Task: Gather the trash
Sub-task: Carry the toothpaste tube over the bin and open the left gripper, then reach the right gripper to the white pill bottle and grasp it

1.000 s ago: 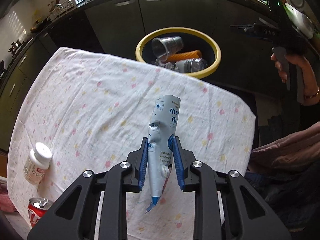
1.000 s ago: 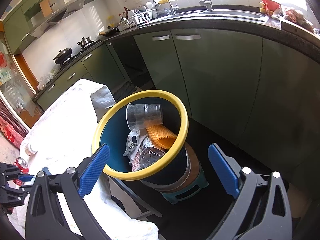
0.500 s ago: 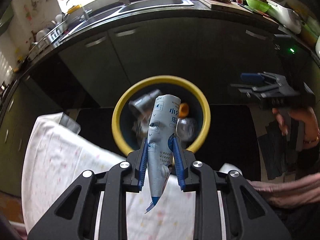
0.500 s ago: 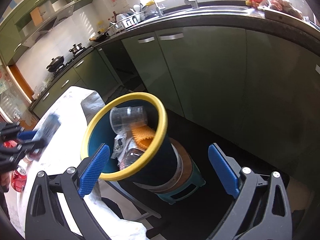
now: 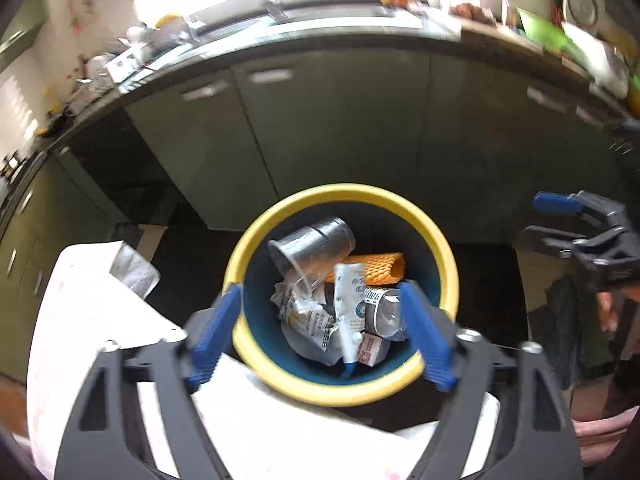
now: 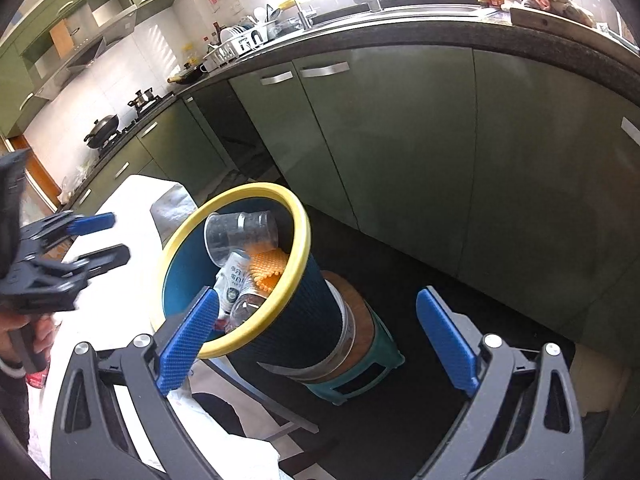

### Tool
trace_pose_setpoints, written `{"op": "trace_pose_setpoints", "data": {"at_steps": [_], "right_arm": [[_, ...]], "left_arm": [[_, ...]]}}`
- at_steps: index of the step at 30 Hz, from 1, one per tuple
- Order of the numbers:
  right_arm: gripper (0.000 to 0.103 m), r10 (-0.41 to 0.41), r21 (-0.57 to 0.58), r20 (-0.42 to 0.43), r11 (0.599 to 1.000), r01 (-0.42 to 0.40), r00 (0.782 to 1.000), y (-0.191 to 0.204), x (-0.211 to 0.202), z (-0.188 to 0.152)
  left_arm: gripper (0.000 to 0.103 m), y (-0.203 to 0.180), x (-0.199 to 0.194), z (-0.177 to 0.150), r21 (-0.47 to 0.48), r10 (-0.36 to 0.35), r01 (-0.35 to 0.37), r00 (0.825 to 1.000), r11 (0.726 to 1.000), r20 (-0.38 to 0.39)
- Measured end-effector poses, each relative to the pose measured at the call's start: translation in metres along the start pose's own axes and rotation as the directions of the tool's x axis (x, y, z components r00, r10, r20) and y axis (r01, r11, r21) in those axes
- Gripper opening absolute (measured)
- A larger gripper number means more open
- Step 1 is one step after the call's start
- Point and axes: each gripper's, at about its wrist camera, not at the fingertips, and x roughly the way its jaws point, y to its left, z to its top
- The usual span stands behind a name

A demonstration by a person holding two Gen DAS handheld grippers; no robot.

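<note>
A yellow-rimmed dark bin [image 5: 436,248] stands on a teal stool beside the table; it also shows in the right wrist view [image 6: 298,240]. A white and blue tube [image 5: 349,308] lies inside on a clear cup [image 5: 316,240], an orange foam net [image 5: 380,268] and crumpled wrappers; the tube also shows in the right wrist view [image 6: 234,280]. My left gripper [image 5: 320,340] is open and empty right above the bin; it also shows in the right wrist view [image 6: 100,236]. My right gripper [image 6: 324,336] is open and empty, right of the bin, and appears in the left wrist view [image 5: 544,220].
The table with a white spotted cloth [image 5: 92,312] lies left of the bin. A red can [image 6: 38,378] stands on it by my left hand. Green kitchen cabinets [image 6: 400,152] and a dark counter run behind the bin. The floor is dark.
My left gripper moved from over the table to above the bin and opened. The tube left its jaws and now lies in the bin. The right gripper stayed open.
</note>
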Motion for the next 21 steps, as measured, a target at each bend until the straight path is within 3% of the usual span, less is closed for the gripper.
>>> {"op": "trace_pose_setpoints", "data": {"at_steps": [3, 6, 9, 13, 17, 21], "right_arm": [[0.094, 0.015, -0.030, -0.016, 0.999, -0.015, 1.000, 0.013, 0.004, -0.001], [0.094, 0.055, -0.091, -0.037, 0.994, -0.058, 0.998, 0.035, 0.008, 0.001], [0.094, 0.118, -0.184, -0.066, 0.975, -0.128, 0.991, 0.069, 0.010, 0.004], [0.094, 0.213, -0.327, -0.125, 0.913, -0.243, 0.969, 0.130, 0.010, 0.004], [0.094, 0.281, -0.516, -0.229, 0.777, -0.361, 0.932, 0.211, 0.013, 0.001], [0.094, 0.332, -0.690, -0.344, 0.545, -0.476, 0.878, 0.307, 0.016, -0.007]], "left_arm": [[0.092, 0.011, -0.045, -0.029, -0.103, -0.006, 0.015, 0.997, 0.995, 0.081], [0.094, 0.023, -0.087, -0.066, -0.199, 0.047, -0.020, 0.990, 0.980, 0.133], [0.095, 0.038, -0.135, -0.118, -0.314, 0.131, -0.071, 0.976, 0.947, 0.175], [0.097, 0.064, -0.200, -0.195, -0.465, 0.288, -0.180, 0.942, 0.867, 0.173], [0.098, 0.090, -0.251, -0.273, -0.601, 0.412, -0.275, 0.906, 0.751, 0.100], [0.098, 0.108, -0.286, -0.337, -0.699, 0.472, -0.304, 0.880, 0.648, 0.055]]}}
